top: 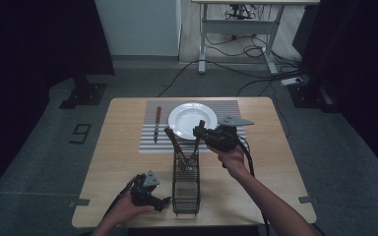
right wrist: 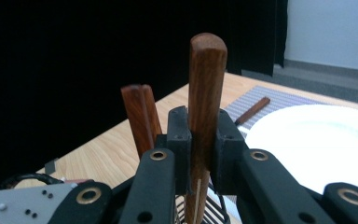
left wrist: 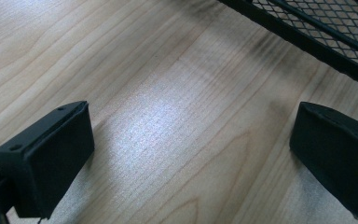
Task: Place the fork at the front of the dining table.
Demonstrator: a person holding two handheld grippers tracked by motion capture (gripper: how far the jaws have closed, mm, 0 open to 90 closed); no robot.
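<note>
A black wire-mesh caddy (top: 186, 189) stands at the table's front middle with two wooden-handled utensils upright in it. My right gripper (top: 198, 131) (right wrist: 203, 135) is shut on the right-hand handle (top: 200, 129) (right wrist: 207, 84), gripping it below its rounded top. The other handle (top: 172, 140) (right wrist: 142, 116) leans to the left, free. My left gripper (top: 163, 201) (left wrist: 191, 154) rests low on the wood just left of the caddy (left wrist: 317, 28), jaws wide open with nothing between them.
A white plate (top: 189, 118) (right wrist: 321, 140) sits on a striped placemat (top: 150, 142) at the table's far middle. A wooden-handled knife (top: 157, 124) (right wrist: 254, 109) lies on the mat left of the plate. Bare wood surrounds the caddy on both sides.
</note>
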